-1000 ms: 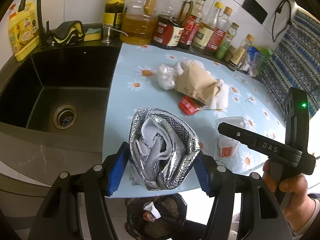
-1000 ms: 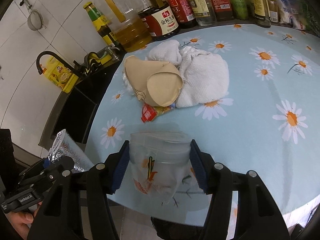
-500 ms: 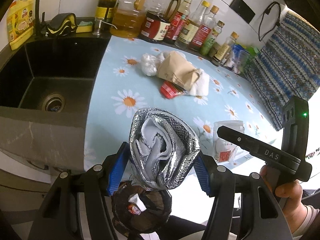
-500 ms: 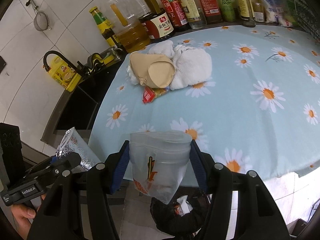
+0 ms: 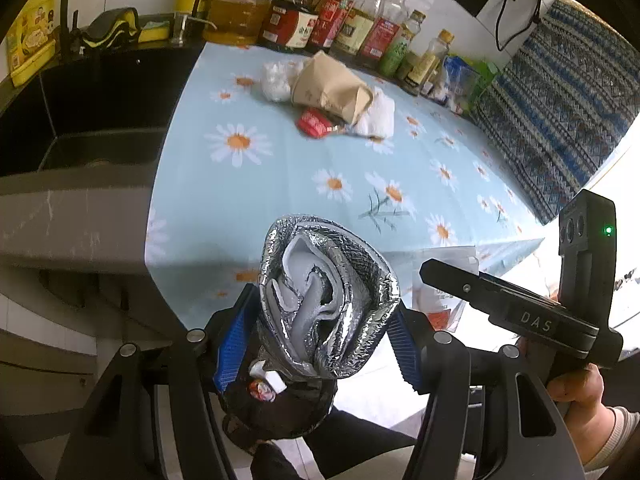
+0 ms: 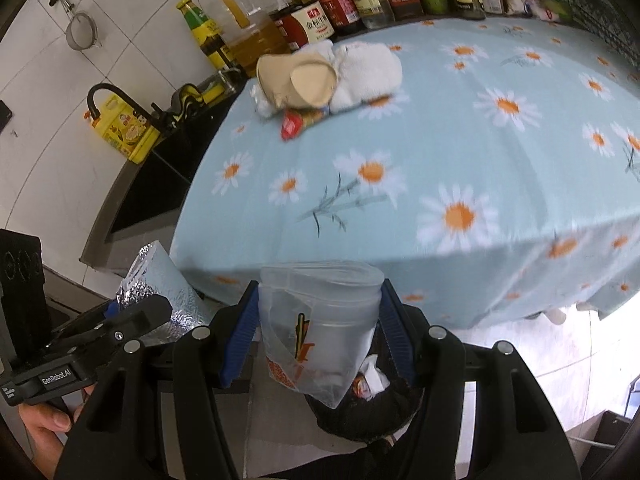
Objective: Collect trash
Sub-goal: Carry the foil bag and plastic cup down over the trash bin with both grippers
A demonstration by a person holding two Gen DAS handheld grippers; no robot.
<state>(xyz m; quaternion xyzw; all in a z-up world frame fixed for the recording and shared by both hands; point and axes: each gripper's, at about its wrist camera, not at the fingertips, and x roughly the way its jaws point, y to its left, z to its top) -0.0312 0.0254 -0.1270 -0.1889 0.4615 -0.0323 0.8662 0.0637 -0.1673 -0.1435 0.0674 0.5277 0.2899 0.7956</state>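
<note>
My left gripper (image 5: 320, 332) is shut on a crumpled silver foil bag (image 5: 324, 296), held just off the table's front edge over a black trash bag (image 5: 280, 412) on the floor. My right gripper (image 6: 318, 334) is shut on a clear plastic cup wrapped in a printed plastic bag (image 6: 316, 328), also past the table edge and above the black trash bag (image 6: 364, 412). More trash lies far back on the table: a brown paper bag (image 5: 332, 88), white crumpled tissue (image 5: 380, 116) and a red wrapper (image 5: 314, 122).
The daisy-print tablecloth (image 5: 280, 184) covers the table. A black sink (image 5: 80, 120) lies left of it. Several sauce and oil bottles (image 5: 320, 20) line the back wall. A patterned blue cloth (image 5: 560, 100) hangs at right. A person's hand (image 5: 576, 384) holds the right gripper's handle.
Both grippers have pulled back from over the table to beyond its front edge, carrying the foil bag and the plastic cup. The black trash bag now shows beneath them.
</note>
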